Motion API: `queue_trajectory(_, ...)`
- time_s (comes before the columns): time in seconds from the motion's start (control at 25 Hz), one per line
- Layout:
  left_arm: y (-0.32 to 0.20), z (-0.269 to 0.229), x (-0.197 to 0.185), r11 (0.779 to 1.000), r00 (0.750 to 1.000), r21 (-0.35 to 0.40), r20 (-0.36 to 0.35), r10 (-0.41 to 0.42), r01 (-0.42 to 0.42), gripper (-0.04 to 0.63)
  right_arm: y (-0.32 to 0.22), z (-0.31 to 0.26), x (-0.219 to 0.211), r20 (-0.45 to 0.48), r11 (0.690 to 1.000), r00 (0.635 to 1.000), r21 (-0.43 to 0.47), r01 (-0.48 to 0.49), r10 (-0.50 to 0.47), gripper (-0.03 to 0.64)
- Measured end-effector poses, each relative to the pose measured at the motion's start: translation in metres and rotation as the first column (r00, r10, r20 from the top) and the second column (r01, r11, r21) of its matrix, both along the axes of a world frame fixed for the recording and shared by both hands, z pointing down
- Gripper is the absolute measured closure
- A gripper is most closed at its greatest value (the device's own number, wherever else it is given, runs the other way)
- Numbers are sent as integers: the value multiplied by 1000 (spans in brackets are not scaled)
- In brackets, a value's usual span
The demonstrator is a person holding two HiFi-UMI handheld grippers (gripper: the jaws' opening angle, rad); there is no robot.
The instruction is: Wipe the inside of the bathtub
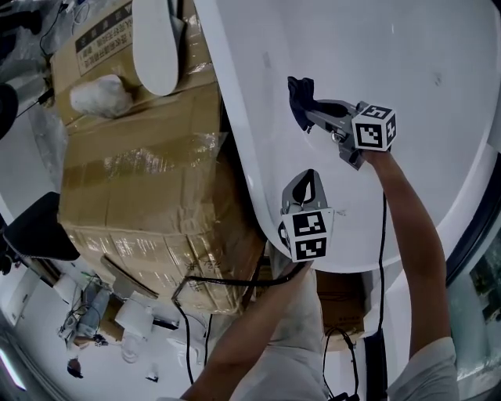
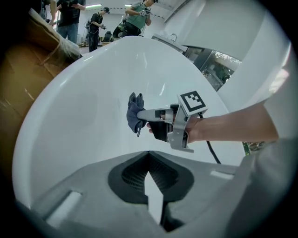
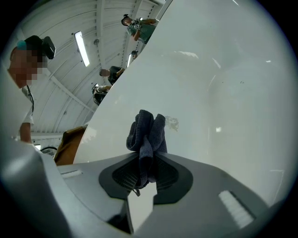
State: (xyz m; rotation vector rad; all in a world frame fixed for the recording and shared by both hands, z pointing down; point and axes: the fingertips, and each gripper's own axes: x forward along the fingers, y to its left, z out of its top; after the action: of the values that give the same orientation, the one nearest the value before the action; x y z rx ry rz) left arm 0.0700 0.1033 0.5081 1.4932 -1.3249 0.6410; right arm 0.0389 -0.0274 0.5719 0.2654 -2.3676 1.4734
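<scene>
Grips a dark blue cloth point(image 3: 148, 135) in the right tool point(image 3: 148, 160), jaws clamped on its lower folds, the rest bunched up and standing out past the tips. Holds that cloth at the white inner wall of the bathtub point(image 1: 407, 55), well inside the rim; cannot tell from any view whether fabric and wall touch. Reaches in with the right forearm point(image 1: 411, 227) stretched over the tub's edge, the marker cube turned toward the camera in the head view.

Holds the left tool point(image 2: 149, 152) nearer the body, close to the tub's rim, jaws closed tip to tip with nothing between them. Points it toward the right tool, so that the left gripper view looks along the smooth white curve of the tub's inside and takes in the cloth hanging off the front of the other tool.

Has a stack of cardboard boxes point(image 1: 133, 188), wrapped in clear film, just beside the tub's outer side, with a white bundle point(image 1: 100, 95) lying on top. Takes in several people point(image 2: 70, 14) standing beyond the tub's far end in the left gripper view, and strip lights point(image 3: 80, 46) on a ribbed ceiling in the right gripper view.
</scene>
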Motion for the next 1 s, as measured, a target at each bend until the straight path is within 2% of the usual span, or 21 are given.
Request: queue_trajectory(1.0, 32, 57, 25, 997, 999, -75, -37, -11, 8, 597, 30, 97, 12, -58, 997, 998, -77, 3, -7, 546)
